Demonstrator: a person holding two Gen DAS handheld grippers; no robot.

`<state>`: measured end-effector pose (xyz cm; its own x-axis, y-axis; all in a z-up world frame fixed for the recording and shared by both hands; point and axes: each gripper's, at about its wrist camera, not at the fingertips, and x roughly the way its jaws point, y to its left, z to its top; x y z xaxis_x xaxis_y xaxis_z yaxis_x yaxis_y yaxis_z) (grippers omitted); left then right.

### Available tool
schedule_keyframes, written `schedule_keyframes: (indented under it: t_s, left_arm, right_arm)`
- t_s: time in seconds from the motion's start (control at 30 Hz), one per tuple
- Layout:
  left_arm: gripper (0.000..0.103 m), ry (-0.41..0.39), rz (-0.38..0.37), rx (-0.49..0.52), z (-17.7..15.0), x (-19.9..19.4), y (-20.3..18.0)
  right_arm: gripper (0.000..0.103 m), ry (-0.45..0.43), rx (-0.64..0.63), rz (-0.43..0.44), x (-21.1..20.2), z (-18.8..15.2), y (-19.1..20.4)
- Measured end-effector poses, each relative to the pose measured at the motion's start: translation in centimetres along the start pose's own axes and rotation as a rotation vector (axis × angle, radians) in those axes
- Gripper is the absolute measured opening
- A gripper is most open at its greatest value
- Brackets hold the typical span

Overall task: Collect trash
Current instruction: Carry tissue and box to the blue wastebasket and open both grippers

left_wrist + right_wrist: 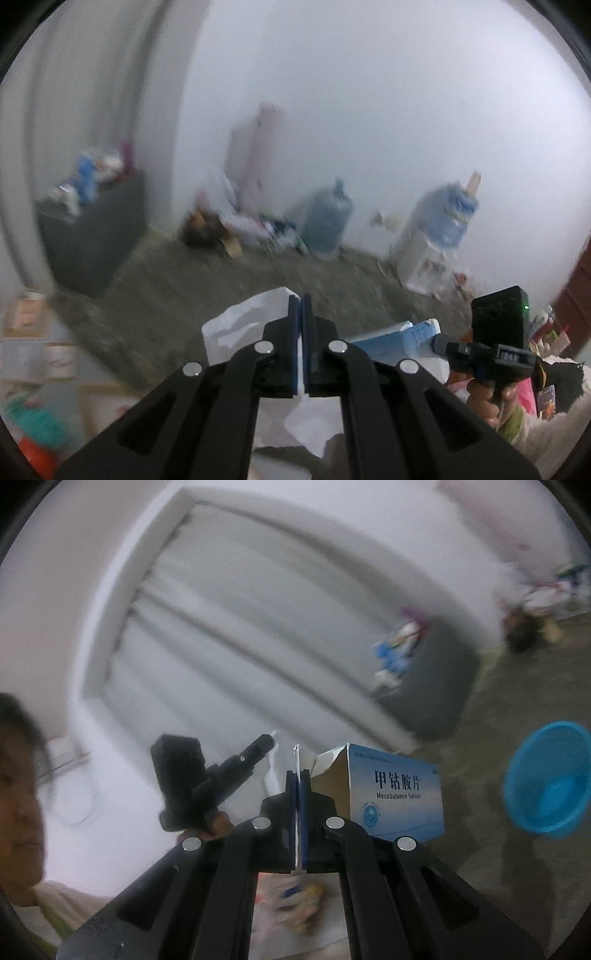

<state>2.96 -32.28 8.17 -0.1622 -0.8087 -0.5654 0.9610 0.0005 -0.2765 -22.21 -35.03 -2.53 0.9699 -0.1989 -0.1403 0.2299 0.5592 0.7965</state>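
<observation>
A blue and white medicine box [397,794], its top flap torn open, is held in the right claw [298,775]. The claw's two jaws are clenched on a thin cardboard flap of the box, so the body of the box hangs out to the right of the jaws, not between them. The left claw [300,301] is clenched too, on a thin edge of a crumpled white paper bag [240,325]; the bag spreads to the left of and beneath the jaws. Both pieces of trash are up in the air, off the floor [184,280].

From the left claw's view, the right claw and the hand carrying it sit low to the right, with the medicine box between the two claws. From the right claw's view, a blue plastic basin [550,779] stands on the floor, well off to the right and lower down. It is likely the place for the trash, though that is a guess.

Risks, as a judgement: each grip is on a thin edge only. The box flap could tear or slip, since the box's weight hangs to one side. The bag could slide out during a fast swing. The backgrounds are blurred, so the aim at the basin may be poor.

Count: one medicine box, one paper bag, one basin, two claws. Further off are two large water bottles [328,218] by the wall and one dark cabinet [96,236] with clutter on top.
</observation>
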Motion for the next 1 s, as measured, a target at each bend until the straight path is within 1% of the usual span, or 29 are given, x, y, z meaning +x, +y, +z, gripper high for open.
schedule_keyframes:
  t_s: [0.03,0.07,0.1,0.17,0.2,0.27,0.3,0.37,0.4,0.43,0.47,0.5,0.53,0.6,0.63,0.7,0.73,0.77,0.87,0.9,1.0]
  left_arm:
    - [0.001,0.046,-0.004,0.007,0.3,3.5,0.1]
    - [0.001,0.076,-0.008,0.013,0.5,5.9,0.3]
    - [0.001,0.130,-0.013,0.011,0.5,10.0,0.7]
    - [0.001,0.192,-0.014,-0.002,0.3,14.5,1.2]
    - [0.001,0.237,-0.007,-0.019,-0.3,18.1,1.9]
    - [0.001,0.281,-0.003,-0.043,-0.9,22.0,2.9]
    - [0.001,0.316,0.023,-0.050,-1.7,24.8,3.6]
    - [0.002,0.350,0.054,-0.056,-2.6,28.2,4.7]
    - [0.003,0.366,0.068,-0.058,-3.0,29.2,5.3]
    - [0.005,0.387,0.099,-0.058,-3.5,30.4,5.8]
    - [0.015,0.412,0.132,-0.052,-3.9,31.7,6.2]
    - [0.025,0.422,0.146,-0.050,-4.4,32.2,6.4]
    - [0.028,0.421,0.152,-0.052,-4.4,32.3,6.6]
    - [0.038,0.399,0.167,-0.061,-4.3,32.0,6.9]
    - [0.040,0.392,0.171,-0.064,-4.0,31.7,6.8]
    - [0.042,0.374,0.157,-0.062,-3.3,30.5,6.4]
    - [0.042,0.366,0.154,-0.050,-3.0,29.8,6.1]
    - [0.042,0.353,0.161,-0.030,-2.4,28.6,5.5]
    - [0.047,0.307,0.138,-0.002,-1.1,24.7,4.1]
    - [0.049,0.282,0.141,0.015,-0.5,22.4,3.5]
    - [0.050,0.239,0.157,0.049,0.7,16.7,2.3]
  right_arm:
    - [0.000,-0.008,0.023,-0.028,0.3,0.2,-1.8]
    - [0.000,-0.014,0.040,-0.058,0.7,0.4,-3.3]
    - [0.000,-0.017,0.052,-0.089,0.9,0.6,-4.5]
    - [0.000,-0.014,0.098,-0.161,2.4,0.7,-8.7]
    - [0.000,-0.011,0.115,-0.203,3.2,0.6,-10.6]
    - [0.000,0.000,0.139,-0.268,4.5,0.6,-13.6]
    - [0.000,0.007,0.160,-0.297,5.4,0.5,-15.3]
    - [0.002,0.016,0.183,-0.334,6.3,0.5,-17.4]
    - [0.003,0.034,0.191,-0.365,7.4,0.3,-18.8]
    - [0.005,0.050,0.200,-0.408,7.4,0.8,-20.0]
    - [0.014,0.070,0.205,-0.442,7.7,1.2,-20.6]
    - [0.021,0.109,0.204,-0.496,8.8,1.0,-21.7]
    - [0.029,0.130,0.197,-0.532,9.6,0.9,-22.2]
    - [0.030,0.158,0.175,-0.573,10.4,1.3,-22.9]
    - [0.030,0.161,0.164,-0.584,10.5,1.3,-22.6]
    - [0.031,0.149,0.136,-0.584,10.8,1.7,-21.7]
    - [0.032,0.142,0.123,-0.577,10.6,1.7,-21.1]
    - [0.036,0.133,0.102,-0.575,9.9,1.5,-20.5]
    - [0.039,0.112,0.021,-0.561,8.6,1.6,-17.3]
    - [0.040,0.104,-0.007,-0.562,7.7,1.5,-15.9]
    - [0.043,0.092,-0.073,-0.548,7.0,1.8,-13.4]
